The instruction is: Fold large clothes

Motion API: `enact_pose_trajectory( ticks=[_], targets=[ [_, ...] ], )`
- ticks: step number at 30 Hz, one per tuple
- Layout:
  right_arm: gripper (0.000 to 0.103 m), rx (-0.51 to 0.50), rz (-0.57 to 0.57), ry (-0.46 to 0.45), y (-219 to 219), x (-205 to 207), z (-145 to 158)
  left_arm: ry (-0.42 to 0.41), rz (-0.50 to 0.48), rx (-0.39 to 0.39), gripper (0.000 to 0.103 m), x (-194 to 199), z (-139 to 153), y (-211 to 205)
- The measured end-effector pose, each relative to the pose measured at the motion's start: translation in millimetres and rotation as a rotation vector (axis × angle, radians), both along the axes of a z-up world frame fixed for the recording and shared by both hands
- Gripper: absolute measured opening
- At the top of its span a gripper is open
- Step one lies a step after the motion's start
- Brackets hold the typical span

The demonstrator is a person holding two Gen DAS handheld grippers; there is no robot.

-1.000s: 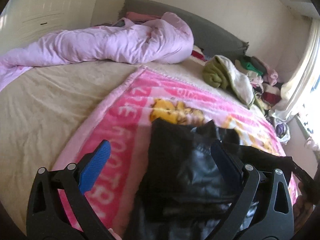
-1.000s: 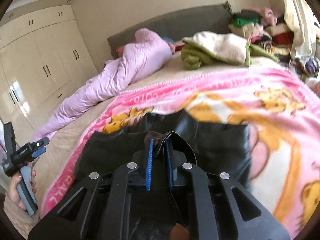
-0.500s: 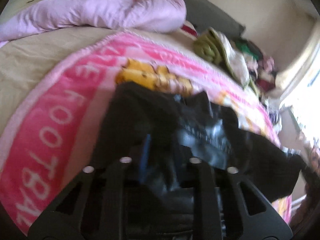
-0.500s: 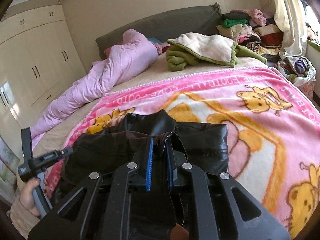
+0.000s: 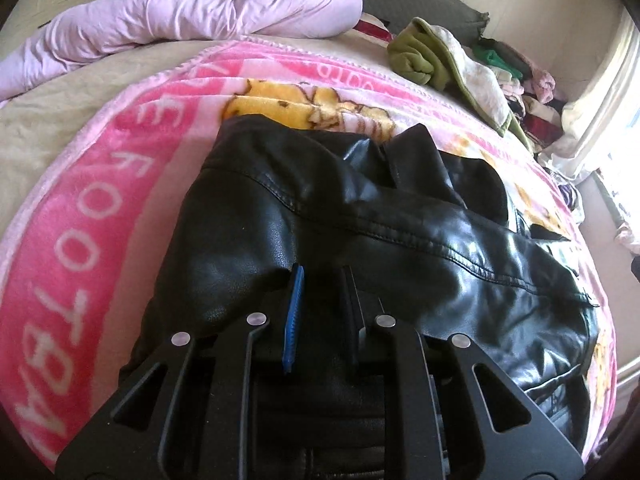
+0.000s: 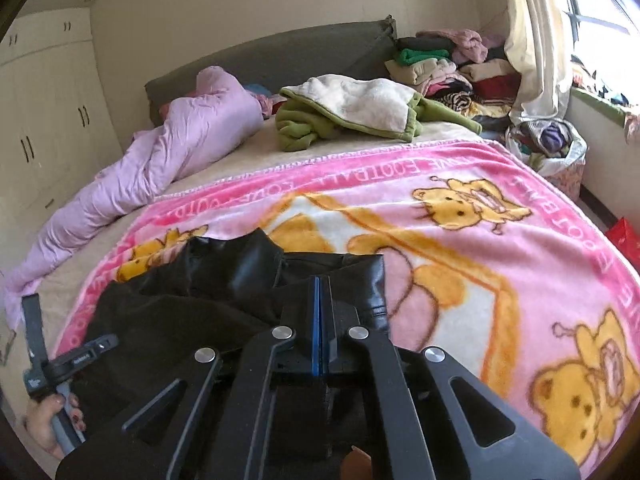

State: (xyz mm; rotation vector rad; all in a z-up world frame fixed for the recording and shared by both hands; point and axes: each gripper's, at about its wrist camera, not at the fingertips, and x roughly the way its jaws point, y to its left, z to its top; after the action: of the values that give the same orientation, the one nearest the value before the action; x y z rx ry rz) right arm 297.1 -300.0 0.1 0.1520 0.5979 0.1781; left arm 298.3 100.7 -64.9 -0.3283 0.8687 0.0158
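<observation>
A black leather jacket [image 5: 400, 200] lies crumpled on a pink cartoon blanket [image 5: 80, 220] on the bed. My left gripper [image 5: 320, 274] points down onto the jacket's near part and is shut on a fold of leather between its blue pads. In the right wrist view the jacket [image 6: 224, 280] lies ahead and left of my right gripper [image 6: 321, 280]. That gripper's jaws are closing, and its pads meet with no cloth between them. A hand [image 6: 52, 424] holds the left gripper's handle at the lower left.
A lilac duvet [image 6: 180, 148] lies along the bed's left side. A green and cream fleece [image 6: 348, 108] lies near the grey headboard [image 6: 280, 52], with stacked clothes [image 6: 448, 64] beside it. Wardrobes [image 6: 40, 120] stand at the left, and a bag of clothes [image 6: 548, 148] sits under the window.
My left gripper dropped onto the jacket and went from wide open to shut on it. My right gripper's pads, which held a jacket fold, have come together empty.
</observation>
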Motion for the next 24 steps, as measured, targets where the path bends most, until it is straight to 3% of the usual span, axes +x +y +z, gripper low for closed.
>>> enact_pose_trajectory(
  ticks=[4,11,18,21,24],
  targets=[
    [0.000,-0.010,0.067,0.031,25.8,7.5,-1.7,-0.001,-0.001,-0.008,0.011,0.0,-0.1,0.5],
    [0.001,-0.057,0.126,0.186,74.4,40.4,-37.7,-0.002,-0.004,-0.013,0.011,-0.2,-0.3,3.0],
    [0.000,-0.113,0.067,0.311,71.3,58.5,-81.9,0.000,-0.020,-0.026,0.011,-0.5,0.6,1.5],
    [0.000,-0.069,0.082,0.341,62.6,65.6,-103.3,0.001,-0.030,-0.026,0.011,0.7,-0.2,1.7],
    [0.000,-0.030,0.080,0.343,57.5,65.7,-103.3,0.001,-0.030,-0.035,0.011,1.4,-0.8,3.5]
  ],
)
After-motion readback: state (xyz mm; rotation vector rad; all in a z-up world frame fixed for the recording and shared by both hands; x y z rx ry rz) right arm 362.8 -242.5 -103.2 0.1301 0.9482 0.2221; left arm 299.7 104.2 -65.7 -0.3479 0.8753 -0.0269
